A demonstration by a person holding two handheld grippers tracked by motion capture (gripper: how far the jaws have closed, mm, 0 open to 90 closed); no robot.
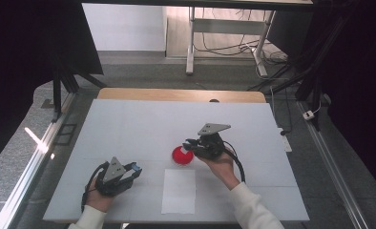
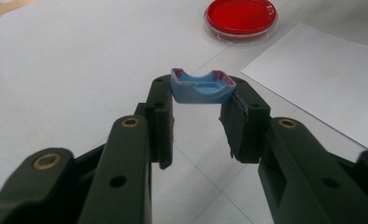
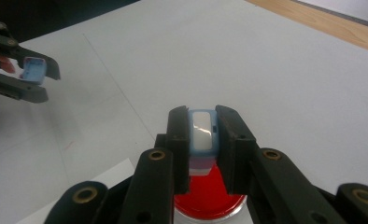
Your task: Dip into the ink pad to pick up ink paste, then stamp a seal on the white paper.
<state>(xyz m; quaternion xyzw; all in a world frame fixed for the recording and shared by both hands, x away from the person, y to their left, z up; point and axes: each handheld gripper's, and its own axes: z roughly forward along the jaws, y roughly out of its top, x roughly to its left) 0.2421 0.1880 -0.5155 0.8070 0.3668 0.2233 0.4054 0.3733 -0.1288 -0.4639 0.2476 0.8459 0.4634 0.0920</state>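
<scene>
Right gripper (image 3: 202, 140) clamps a blue-and-white piece (image 3: 201, 133) above the red dish (image 3: 209, 198); left gripper (image 2: 198, 114) grips a blue cap (image 2: 201, 87).

Your left gripper (image 1: 134, 169) sits low at the near left, jaws pointing right, clamped on a small blue piece (image 2: 201, 86) pinched at the very tips. Your left hand (image 1: 99, 193) wraps the body from below, sleeve just entering the high view. Your right gripper (image 1: 190, 143) is out toward the middle, jaws pointing left, closed tight on a blue-and-white piece (image 3: 202, 135) held between the pads. Your right hand (image 1: 222, 167) grips from behind, forearm angling in from the lower right.
</scene>
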